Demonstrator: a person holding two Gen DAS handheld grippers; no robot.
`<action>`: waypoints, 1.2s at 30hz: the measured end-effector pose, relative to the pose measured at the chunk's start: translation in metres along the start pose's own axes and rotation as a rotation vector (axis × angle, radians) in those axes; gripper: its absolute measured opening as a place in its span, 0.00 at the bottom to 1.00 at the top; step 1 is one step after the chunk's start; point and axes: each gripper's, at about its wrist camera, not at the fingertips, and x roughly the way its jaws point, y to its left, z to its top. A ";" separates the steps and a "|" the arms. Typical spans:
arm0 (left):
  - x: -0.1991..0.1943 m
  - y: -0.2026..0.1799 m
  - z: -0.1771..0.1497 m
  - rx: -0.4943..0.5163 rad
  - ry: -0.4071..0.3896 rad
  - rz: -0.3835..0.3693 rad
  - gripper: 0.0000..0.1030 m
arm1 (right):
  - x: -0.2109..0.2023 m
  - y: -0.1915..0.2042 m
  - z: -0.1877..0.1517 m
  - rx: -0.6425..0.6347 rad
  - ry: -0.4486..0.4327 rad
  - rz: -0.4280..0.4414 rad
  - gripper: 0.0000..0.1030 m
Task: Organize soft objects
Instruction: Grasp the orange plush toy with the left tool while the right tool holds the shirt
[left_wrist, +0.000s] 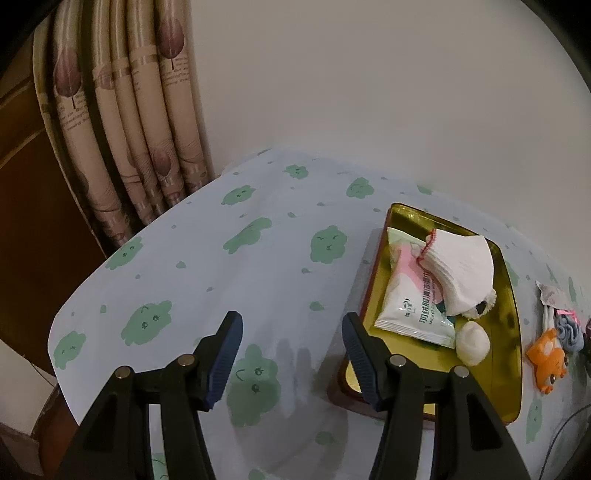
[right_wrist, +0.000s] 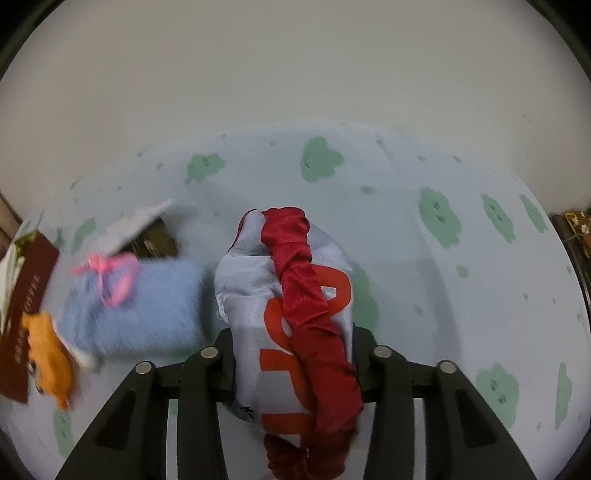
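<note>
The right gripper (right_wrist: 293, 339) is clamped on a grey satin pouch (right_wrist: 251, 291) printed with orange-red lettering, a bunched red satin band (right_wrist: 310, 314) running along its length — the black fingers (right_wrist: 382, 363) press in from both sides and the bundle fills the gap between them, its far end pointing out over the tablecloth (right_wrist: 406, 229), pale blue with green cloud shapes. Just to the left of the pouch lies a fluffy blue cloth (right_wrist: 147, 306), motion-blurred, tied with a pink ribbon (right_wrist: 114, 280); beyond it, at the left edge, an orange plush toy (right_wrist: 48, 358) rests against a dark red card (right_wrist: 26, 317).

The left gripper (left_wrist: 291, 354) hangs over the same cloth with its blue-padded fingers (left_wrist: 225, 358) spread wide and nothing between them. Its right finger sits in front of the near corner of a gold tray (left_wrist: 511, 332). On the tray lie a white packet (left_wrist: 410, 295) with pink and green print, a folded white sock (left_wrist: 461, 269) with red stitching propped over it, and a small cream ball (left_wrist: 472, 341) touching the packet's near corner. To the right of the tray, on the cloth, the orange toy (left_wrist: 546, 360) and a grey-blue bundle (left_wrist: 569, 328) are grouped together. Patterned beige curtains (left_wrist: 140, 122) hang beyond the table's far left corner, against a plain white wall (left_wrist: 369, 74).
</note>
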 end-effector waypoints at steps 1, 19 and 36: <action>-0.001 -0.002 0.000 0.006 -0.006 0.000 0.56 | -0.002 -0.002 -0.005 -0.003 0.000 0.008 0.52; -0.049 -0.071 -0.002 0.141 -0.048 -0.093 0.56 | -0.009 -0.010 -0.021 -0.059 -0.025 0.083 0.42; -0.046 -0.233 -0.026 0.295 0.212 -0.441 0.56 | -0.027 -0.013 -0.054 -0.079 -0.082 0.060 0.30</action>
